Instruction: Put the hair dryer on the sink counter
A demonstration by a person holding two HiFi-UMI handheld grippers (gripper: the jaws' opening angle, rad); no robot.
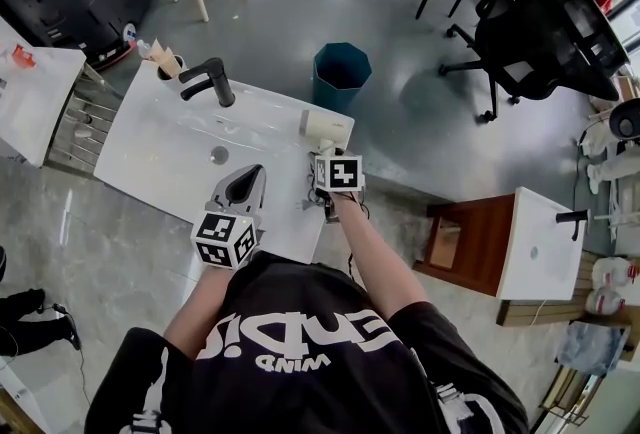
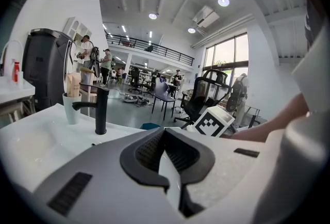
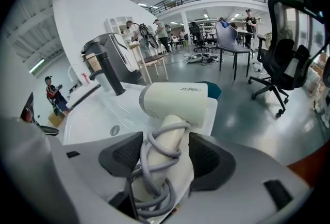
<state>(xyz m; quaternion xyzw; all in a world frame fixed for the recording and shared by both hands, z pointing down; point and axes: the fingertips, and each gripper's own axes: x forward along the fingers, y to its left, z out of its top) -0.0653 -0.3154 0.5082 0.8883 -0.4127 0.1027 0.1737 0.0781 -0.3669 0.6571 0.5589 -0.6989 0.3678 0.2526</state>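
Observation:
A cream hair dryer (image 1: 325,129) (image 3: 178,101) lies at the right end of the white sink counter (image 1: 160,157), its grey cord wound round its handle. My right gripper (image 1: 322,158) (image 3: 164,155) stands over that handle with a jaw on each side. The jaws are spread wide and I see no squeeze on the handle. Nearer me, my left gripper (image 1: 250,177) (image 2: 167,161) hovers above the counter's front edge. Its jaws are together and hold nothing.
A black faucet (image 1: 210,80) (image 2: 98,112) and a cup (image 1: 168,67) of sticks stand at the counter's back left, the drain (image 1: 219,155) in the basin. A teal bin (image 1: 340,72) sits behind the counter. An office chair (image 1: 540,42) and a second sink (image 1: 535,242) are to the right.

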